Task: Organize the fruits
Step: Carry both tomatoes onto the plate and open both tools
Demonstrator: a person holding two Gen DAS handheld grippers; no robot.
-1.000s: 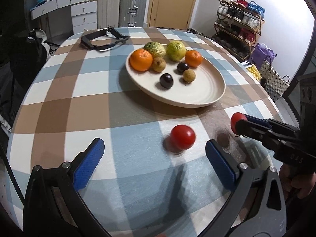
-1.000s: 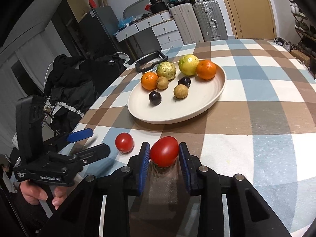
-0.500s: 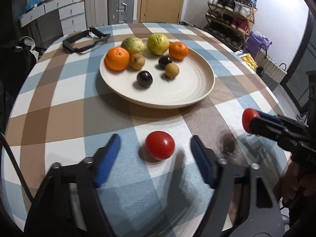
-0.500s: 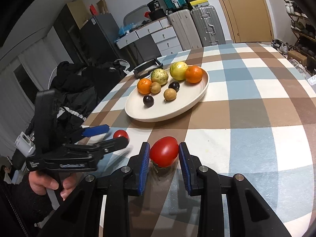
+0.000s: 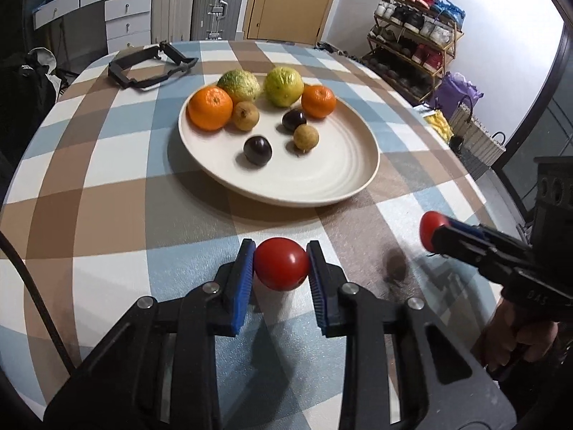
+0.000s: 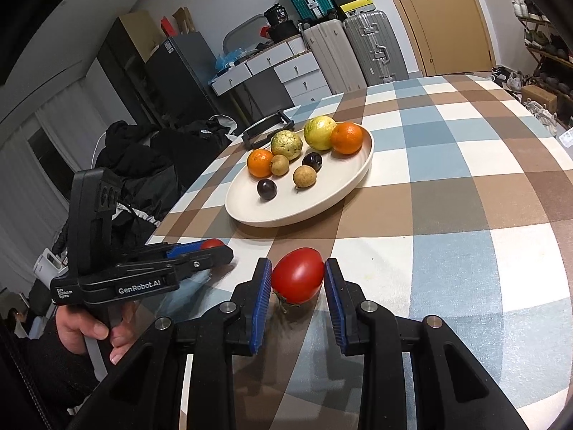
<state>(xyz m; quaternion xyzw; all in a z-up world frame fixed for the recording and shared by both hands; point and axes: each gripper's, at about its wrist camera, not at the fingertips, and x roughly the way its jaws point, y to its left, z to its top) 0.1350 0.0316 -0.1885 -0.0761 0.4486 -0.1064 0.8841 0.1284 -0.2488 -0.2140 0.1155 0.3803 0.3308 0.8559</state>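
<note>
My left gripper (image 5: 281,264) is shut on a round red tomato (image 5: 282,263) just above the checked tablecloth, in front of the cream plate (image 5: 333,175). My right gripper (image 6: 296,276) is shut on a second, oval red tomato (image 6: 298,274) and holds it above the table; it also shows in the left wrist view (image 5: 431,230). The plate (image 6: 343,186) holds two oranges, two green-yellow citrus fruits, two dark plums and two small brown fruits. The left gripper shows in the right wrist view (image 6: 211,247) at the left, low over the table.
A black strap-like frame (image 5: 150,66) lies on the far left of the table. The round table's edge curves close on the right (image 5: 476,179). Dark clothes lie piled on a chair (image 6: 150,165) at the left. Suitcases, drawers and a shoe rack stand beyond.
My left gripper moved forward around the round tomato and shut on it. My right gripper rose a little with its oval tomato still held.
</note>
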